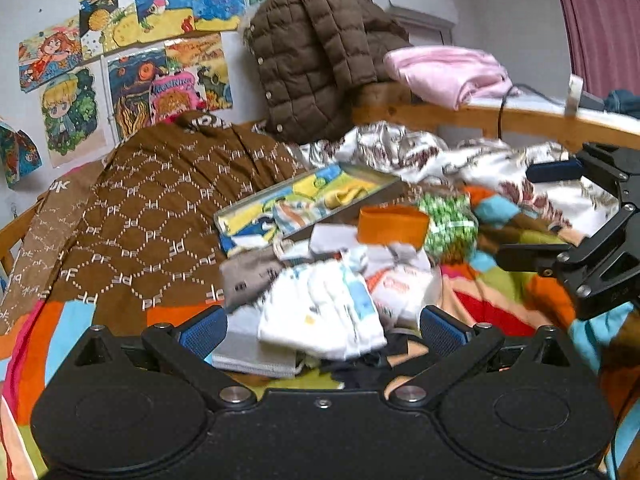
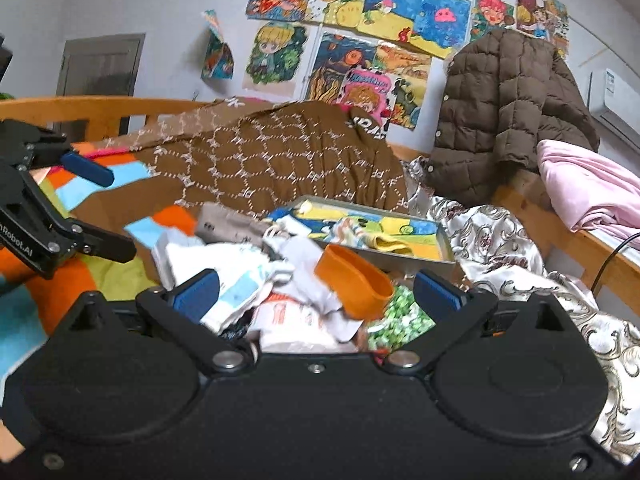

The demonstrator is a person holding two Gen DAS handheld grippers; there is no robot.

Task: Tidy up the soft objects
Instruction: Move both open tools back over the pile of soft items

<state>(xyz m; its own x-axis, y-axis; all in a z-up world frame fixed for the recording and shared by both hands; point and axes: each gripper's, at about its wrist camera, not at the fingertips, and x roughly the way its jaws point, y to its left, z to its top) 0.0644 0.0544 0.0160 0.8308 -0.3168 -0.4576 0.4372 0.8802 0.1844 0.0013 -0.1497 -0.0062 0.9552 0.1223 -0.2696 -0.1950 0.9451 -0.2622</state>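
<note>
Both the left gripper (image 1: 322, 328) and right gripper (image 2: 316, 290) hang spread wide and empty over the heap of socks (image 1: 340, 300) on the patchwork quilt (image 1: 500, 292), apparently poised to sort them into the shallow tray (image 1: 376, 194) just behind.

Left gripper (image 1: 323, 326) jaws wide apart, hovering over a heap of white socks (image 1: 332, 312) on a multicoloured blanket (image 1: 500, 300). Orange band (image 1: 392, 226) and green patterned sock (image 1: 450, 224) sit behind the heap. Shallow tray (image 1: 384, 190) of folded socks lies just beyond, beside a brown patterned garment (image 1: 160, 216). Right gripper (image 1: 532, 216) at right edge, fingers spread. Brown quilted jacket (image 1: 316, 52) hangs on the wooden rail (image 1: 520, 118), pink cloth (image 1: 448, 72) next to it.
</note>
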